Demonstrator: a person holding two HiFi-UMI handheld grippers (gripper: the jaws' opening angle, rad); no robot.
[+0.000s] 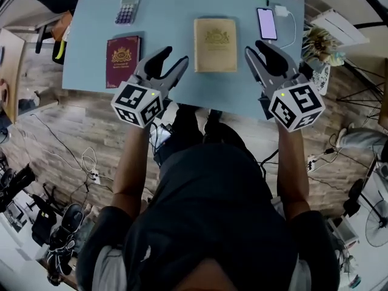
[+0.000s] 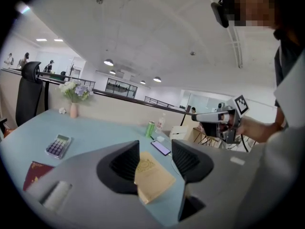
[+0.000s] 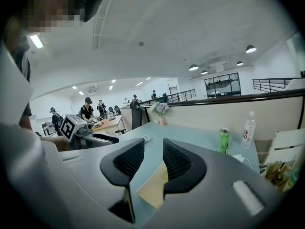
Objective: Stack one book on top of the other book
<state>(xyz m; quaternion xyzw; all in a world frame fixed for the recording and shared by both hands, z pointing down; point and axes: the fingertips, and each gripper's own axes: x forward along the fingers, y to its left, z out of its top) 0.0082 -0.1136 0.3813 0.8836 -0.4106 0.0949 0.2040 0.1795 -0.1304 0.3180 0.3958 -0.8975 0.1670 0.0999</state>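
Two books lie flat and apart on the light blue table (image 1: pixel 176 17): a dark red book (image 1: pixel 123 61) at the left and a tan book (image 1: pixel 215 44) in the middle. My left gripper (image 1: pixel 174 56) hovers over the near table edge between them, open and holding nothing. My right gripper (image 1: pixel 255 47) hangs just right of the tan book, open by a narrow gap and also holding nothing. In the left gripper view the tan book (image 2: pixel 152 174) shows beyond the open left gripper (image 2: pixel 155 150), with the red book (image 2: pixel 35 172) low at the left. The right gripper view shows the tan book (image 3: pixel 155 185) past the right gripper (image 3: pixel 153 149).
A calculator (image 1: pixel 127 9) lies behind the red book. A phone (image 1: pixel 267 23) and a white charger (image 1: pixel 282 11) lie right of the tan book, with a green can (image 3: pixel 222 140) and a bottle (image 3: pixel 247 129) farther back. A flower vase (image 2: pixel 74 99) stands at the far table edge.
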